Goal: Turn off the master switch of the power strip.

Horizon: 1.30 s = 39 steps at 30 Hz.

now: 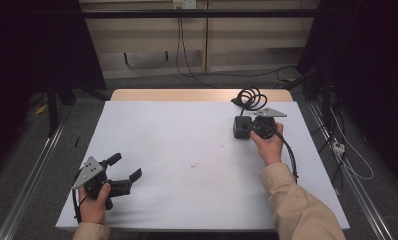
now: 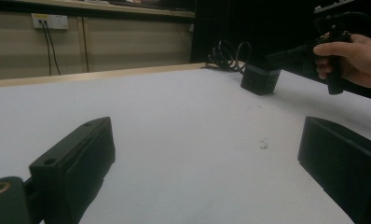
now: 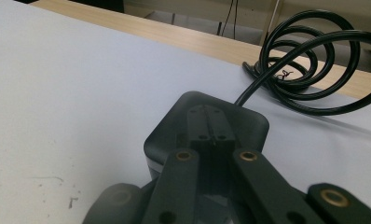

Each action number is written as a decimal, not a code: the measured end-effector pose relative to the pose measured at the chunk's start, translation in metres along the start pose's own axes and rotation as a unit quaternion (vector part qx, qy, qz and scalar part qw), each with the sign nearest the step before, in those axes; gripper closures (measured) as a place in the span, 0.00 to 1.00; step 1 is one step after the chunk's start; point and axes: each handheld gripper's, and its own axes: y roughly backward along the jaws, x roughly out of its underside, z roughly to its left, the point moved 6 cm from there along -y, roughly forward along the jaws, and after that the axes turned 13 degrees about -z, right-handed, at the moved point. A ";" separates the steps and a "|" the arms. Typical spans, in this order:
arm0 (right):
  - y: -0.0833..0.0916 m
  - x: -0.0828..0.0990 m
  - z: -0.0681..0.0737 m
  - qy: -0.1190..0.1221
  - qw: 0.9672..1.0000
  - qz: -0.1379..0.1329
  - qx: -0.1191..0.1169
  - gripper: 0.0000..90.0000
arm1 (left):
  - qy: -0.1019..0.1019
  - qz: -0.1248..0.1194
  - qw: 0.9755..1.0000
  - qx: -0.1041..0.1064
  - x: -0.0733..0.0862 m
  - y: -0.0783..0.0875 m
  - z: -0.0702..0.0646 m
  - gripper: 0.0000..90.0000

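At the lower left of the high view the left gripper [image 1: 125,167] rests on the white table [image 1: 187,150], jaws spread wide and grasping nothing. At upper right the right gripper [image 1: 248,127] hangs over a black box [image 1: 241,126], its jaws pressed together above the top; the box's coiled cable [image 1: 251,98] lies just behind.

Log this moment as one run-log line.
left gripper: open, low over the table's near-left | right gripper: shut, jaws together above black box | box cable: coiled behind it
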 end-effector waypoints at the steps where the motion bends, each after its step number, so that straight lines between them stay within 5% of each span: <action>1: 0.000 0.000 0.000 0.001 1.000 0.000 0.000 1.00 | 0.000 0.000 1.000 0.000 0.000 0.000 0.000 0.04; 39: 0.002 0.000 0.003 0.009 1.000 0.005 -0.001 1.00 | 0.002 -0.002 1.000 -0.008 -0.001 0.003 0.003 0.04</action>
